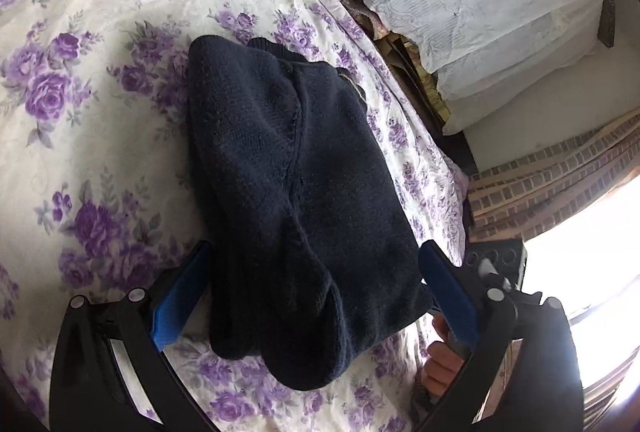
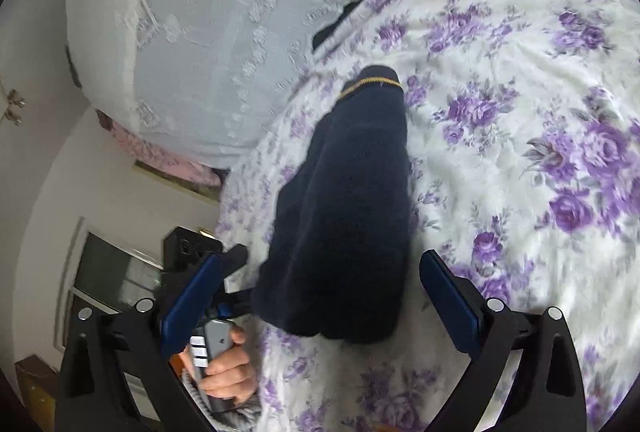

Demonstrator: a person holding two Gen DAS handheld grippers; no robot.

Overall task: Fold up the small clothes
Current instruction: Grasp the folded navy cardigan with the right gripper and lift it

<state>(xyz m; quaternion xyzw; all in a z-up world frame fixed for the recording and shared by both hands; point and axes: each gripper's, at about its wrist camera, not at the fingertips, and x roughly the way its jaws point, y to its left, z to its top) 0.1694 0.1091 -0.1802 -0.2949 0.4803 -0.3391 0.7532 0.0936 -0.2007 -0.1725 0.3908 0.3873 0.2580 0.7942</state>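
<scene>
Two hand-held grippers, both spread wide with nothing pinched: the left hand-held gripper (image 1: pixel 316 292) straddles the near end of the navy sweater (image 1: pixel 296 191), and the right hand-held gripper (image 2: pixel 320 296) frames that bundle too, one from each side. My guess is they're lined up to check or square the fold. It lies folded into a narrow stack on the bed's floral sheet (image 1: pixel 80 111), gold-trimmed cuff (image 2: pixel 370 83) at the far end. Farther off, a lace-covered pillow (image 2: pixel 200 31).
</scene>
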